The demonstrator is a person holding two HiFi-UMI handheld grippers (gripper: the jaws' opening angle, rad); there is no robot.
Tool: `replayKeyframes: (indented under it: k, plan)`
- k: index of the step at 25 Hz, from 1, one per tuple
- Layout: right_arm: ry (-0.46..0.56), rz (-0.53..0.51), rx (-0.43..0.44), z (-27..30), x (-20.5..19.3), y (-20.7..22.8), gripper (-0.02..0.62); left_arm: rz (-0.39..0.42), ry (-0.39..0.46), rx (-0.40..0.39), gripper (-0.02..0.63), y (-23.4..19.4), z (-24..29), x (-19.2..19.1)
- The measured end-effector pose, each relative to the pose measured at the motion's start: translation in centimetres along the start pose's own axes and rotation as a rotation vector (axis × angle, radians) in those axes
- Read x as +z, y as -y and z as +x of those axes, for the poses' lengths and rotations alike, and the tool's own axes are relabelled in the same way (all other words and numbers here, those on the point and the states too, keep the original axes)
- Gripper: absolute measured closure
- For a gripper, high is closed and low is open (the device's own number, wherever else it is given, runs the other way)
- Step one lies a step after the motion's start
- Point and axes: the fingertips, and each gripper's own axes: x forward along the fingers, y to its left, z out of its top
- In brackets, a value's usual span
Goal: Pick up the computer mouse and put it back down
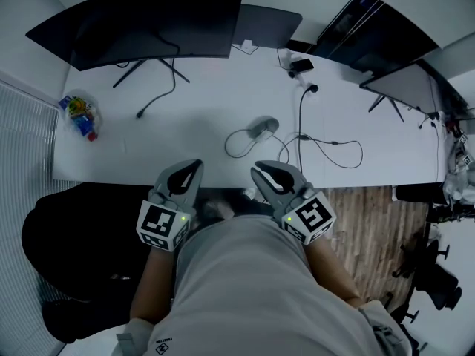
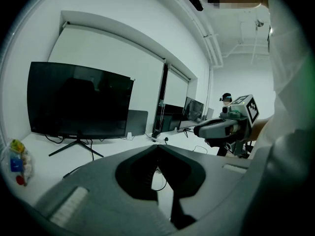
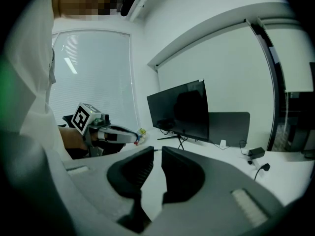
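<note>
Hovering at the near edge of the white desk (image 1: pixel 185 117), the left gripper (image 1: pixel 194 164) was pinched closed, the right gripper (image 1: pixel 259 168) barely cracked apart, both empty, with the grey corded computer mouse (image 1: pixel 264 127) lying on the desk just ahead.

Centre-left of white desk (image 1: pixel 185 117) bare: clear lane from near edge up to monitor stand (image 1: pixel 141 69). Snack bag (image 1: pixel 80 116) at far left edge. Computer mouse (image 1: pixel 262 128) at centre, with black cables (image 1: pixel 326 148) looping right of it and up to power adapter (image 1: pixel 300 66). Monitor (image 1: pixel 148 21) blocks upper left, second monitor (image 1: pixel 404 80) upper right. Black chair (image 1: pixel 74 228) fills lower left.
</note>
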Motion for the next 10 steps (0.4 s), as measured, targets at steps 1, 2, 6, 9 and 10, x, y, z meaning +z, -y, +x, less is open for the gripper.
replayKeyframes:
  k: [1,2,6,9,10]
  plan:
    - [0.000,0.000,0.001,0.00,-0.01,-0.07,0.542,0.000,0.000,-0.001,0.597,0.07,0.01,-0.02]
    - [-0.001,0.001,0.001,0.00,-0.04,-0.13,0.543,-0.001,0.000,-0.001,0.597,0.10,0.01,-0.04]
    - [-0.003,0.003,-0.004,-0.16,-0.20,-0.24,0.543,-0.003,0.001,0.003,0.597,0.12,-0.16,-0.11]
    - [-0.004,0.002,-0.010,-0.36,-0.24,-0.23,0.541,-0.001,0.001,0.007,0.597,0.12,-0.29,-0.18]
    - [-0.004,0.002,-0.012,-0.41,-0.24,-0.23,0.542,-0.001,0.001,0.008,0.597,0.12,-0.35,-0.20]
